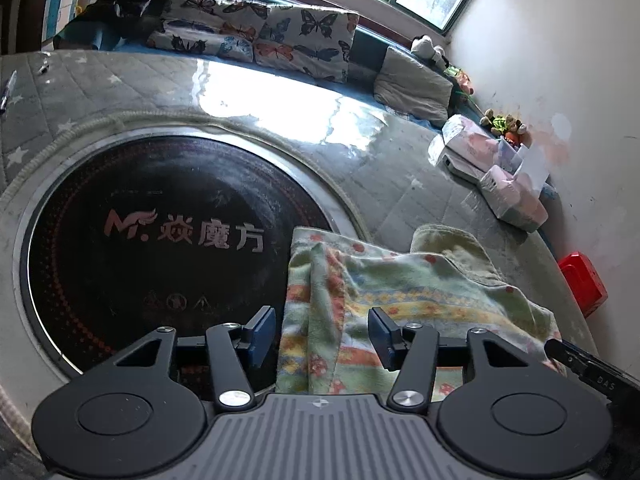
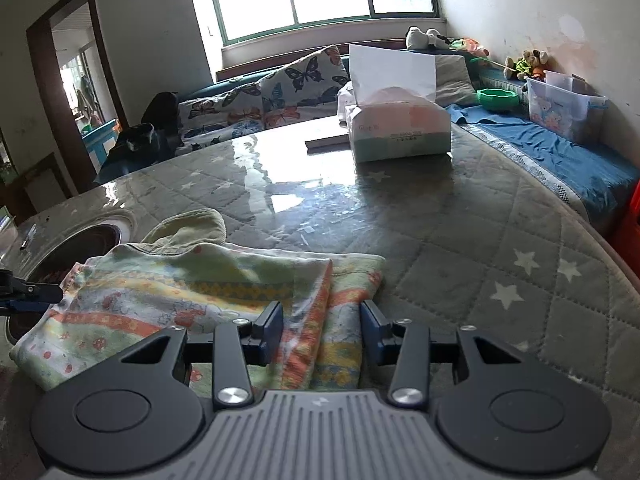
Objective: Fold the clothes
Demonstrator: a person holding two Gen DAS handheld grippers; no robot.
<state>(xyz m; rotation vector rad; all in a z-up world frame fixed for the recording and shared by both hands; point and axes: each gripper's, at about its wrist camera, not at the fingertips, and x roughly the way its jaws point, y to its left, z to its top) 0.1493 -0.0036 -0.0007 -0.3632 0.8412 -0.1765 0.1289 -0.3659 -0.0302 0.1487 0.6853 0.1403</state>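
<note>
Cloth, a patterned garment in pale green with orange and yellow bands, lies flat on the quilted table cover, one end overlapping the round black cooktop. Its long axis runs from one gripper to the other. The left gripper and right gripper each straddle an end, fingers spread apart, clamping nothing. A tissue box stands well beyond.

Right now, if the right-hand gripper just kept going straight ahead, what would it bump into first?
Most likely the folded patterned cloth: the right gripper has its jaws open astride the cloth's near edge. Beyond it lies the quilted table cover, then the tissue box, though depth is hard to judge.
</note>
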